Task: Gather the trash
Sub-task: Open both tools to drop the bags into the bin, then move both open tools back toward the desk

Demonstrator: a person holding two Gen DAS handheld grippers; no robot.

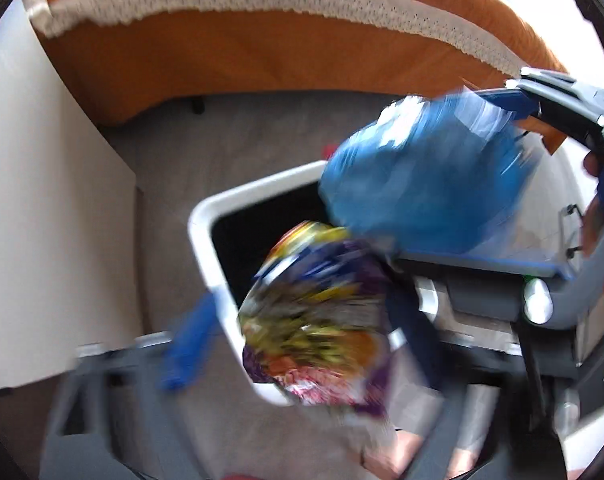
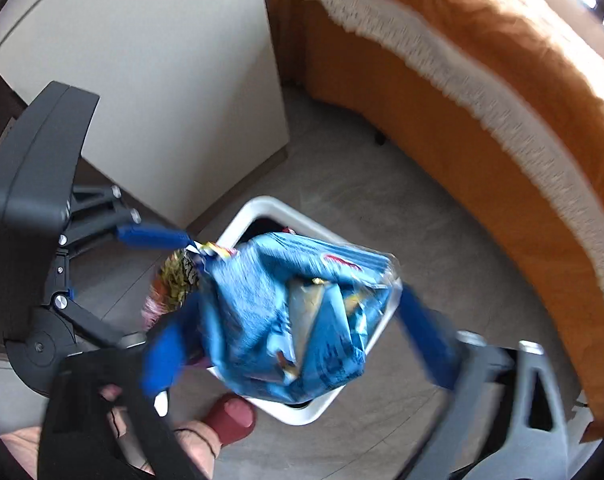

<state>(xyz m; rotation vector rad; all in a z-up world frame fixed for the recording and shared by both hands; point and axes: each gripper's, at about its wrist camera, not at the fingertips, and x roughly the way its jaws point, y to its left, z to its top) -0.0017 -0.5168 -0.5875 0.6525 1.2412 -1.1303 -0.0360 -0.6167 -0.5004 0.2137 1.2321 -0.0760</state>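
Note:
A white square trash bin (image 1: 206, 236) with a dark inside stands on the grey floor; it also shows in the right wrist view (image 2: 258, 208). Over its opening hang two crumpled snack bags. A purple and yellow bag (image 1: 317, 320) is between the spread blue fingers of my left gripper (image 1: 302, 344), which looks open, with motion blur. A blue bag (image 2: 286, 320) is between the spread fingers of my right gripper (image 2: 298, 340), also blurred. The blue bag (image 1: 421, 176) and the right gripper's body show in the left wrist view. The purple bag (image 2: 174, 276) peeks out at left.
An orange sofa (image 1: 238, 52) with a white lace cover runs behind the bin, also in the right wrist view (image 2: 481, 120). A white cabinet (image 2: 162, 80) stands left of the bin. A foot in a red slipper (image 2: 232, 416) is beside the bin.

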